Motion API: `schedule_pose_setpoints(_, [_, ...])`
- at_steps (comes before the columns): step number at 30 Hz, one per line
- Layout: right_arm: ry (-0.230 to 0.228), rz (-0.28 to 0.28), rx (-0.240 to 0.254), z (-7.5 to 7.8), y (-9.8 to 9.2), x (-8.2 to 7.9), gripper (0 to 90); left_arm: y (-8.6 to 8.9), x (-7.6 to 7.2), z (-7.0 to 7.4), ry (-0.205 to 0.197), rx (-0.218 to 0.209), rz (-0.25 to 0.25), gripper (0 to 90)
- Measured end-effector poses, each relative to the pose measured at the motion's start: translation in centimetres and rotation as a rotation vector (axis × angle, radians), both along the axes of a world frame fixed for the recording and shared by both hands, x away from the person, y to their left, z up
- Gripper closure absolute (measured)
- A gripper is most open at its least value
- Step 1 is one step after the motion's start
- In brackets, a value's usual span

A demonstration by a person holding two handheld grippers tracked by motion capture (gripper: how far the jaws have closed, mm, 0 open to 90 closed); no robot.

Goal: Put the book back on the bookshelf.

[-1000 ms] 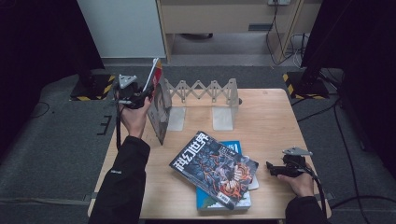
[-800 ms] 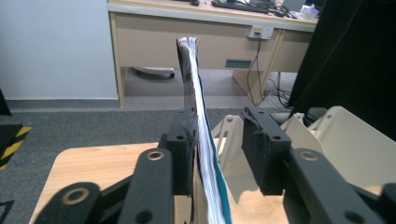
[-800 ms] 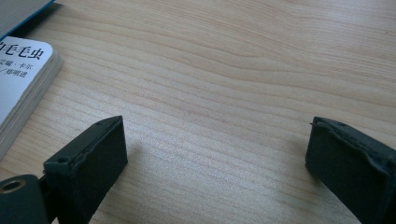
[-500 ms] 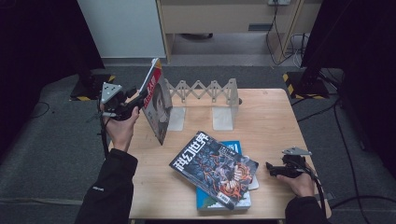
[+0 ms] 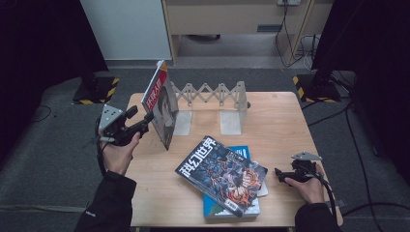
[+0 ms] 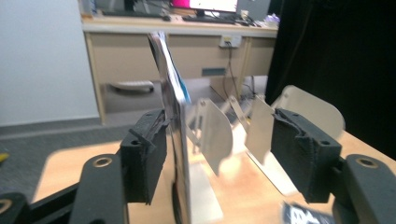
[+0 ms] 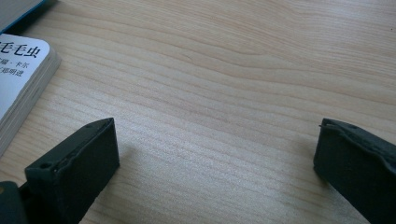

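A red-covered magazine [image 5: 162, 104] stands on edge, leaning against the left end of a white accordion book rack [image 5: 212, 96]. My left gripper [image 5: 141, 116] is just left of it, level with its middle. In the left gripper view the magazine's edge [image 6: 175, 121] rises between the jaws, close beside the left pad [image 6: 147, 154] and far from the right one. The left gripper [image 6: 219, 130] is open and its jaws have just been opening. My right gripper [image 5: 279, 173] rests low at the table's right front. This right gripper [image 7: 215, 140] is open, still widening, with nothing between its jaws.
A stack lies at the table's [image 5: 280, 125] front centre: a dark sci-fi magazine [image 5: 220, 171] over a blue book [image 5: 241, 152] and a white book [image 7: 18, 70]. The rack's two white end plates [image 5: 231, 123] stand behind it. Dark floor surrounds the table.
The left hand has drawn back, left and toward the table's near side, away from the magazine's top. Its jaws have spread and let go; the magazine stays standing. The right hand kept still.
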State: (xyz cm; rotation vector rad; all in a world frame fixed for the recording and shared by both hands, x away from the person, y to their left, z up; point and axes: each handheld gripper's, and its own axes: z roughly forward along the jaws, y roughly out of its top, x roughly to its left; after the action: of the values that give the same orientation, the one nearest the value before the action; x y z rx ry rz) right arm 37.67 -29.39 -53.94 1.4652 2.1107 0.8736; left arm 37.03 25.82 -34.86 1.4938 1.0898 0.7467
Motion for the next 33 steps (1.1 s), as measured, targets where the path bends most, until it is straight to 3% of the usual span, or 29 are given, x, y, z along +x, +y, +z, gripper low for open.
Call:
schedule_pose_setpoints(7, [0.0, -0.001, 0.0, 0.0, 0.0, 0.0, 0.3, -0.4, -1.5, -3.6, 0.059, -0.018, -0.045, 32.4])
schedule_pose_setpoints(10, [-0.005, 0.002, -0.001, 0.0, -0.1, 0.0, 1.4, -0.9, -1.8, -5.2, 0.088, 0.004, -0.071, 32.2])
schedule_pose_setpoints(16, [0.004, -0.018, -0.002, 0.6, -0.4, -0.3, 18.4, -2.0, -2.1, -8.2, 0.148, -0.021, -0.174, 30.6])
schedule_pose_setpoints(19, [0.01, -0.008, -0.015, 1.0, -0.4, -0.5, 22.7, -2.3, -2.1, -9.2, 0.162, -0.011, -0.183, 30.6])
schedule_pose_setpoints(26, [-0.045, -0.003, 0.022, 2.5, 0.1, -1.0, 24.9, -3.1, -2.1, -11.4, 0.236, -0.001, -0.204, 27.6])
schedule_pose_setpoints(29, [-0.064, -0.002, 0.038, 3.1, 0.4, -1.2, 25.7, -3.3, -2.2, -12.4, 0.259, 0.024, -0.227, 26.9])
schedule_pose_setpoints(33, [-0.101, 0.016, 0.089, 4.2, 1.4, -1.6, 29.4, -3.7, -2.2, -13.1, 0.282, 0.029, -0.238, 26.2])
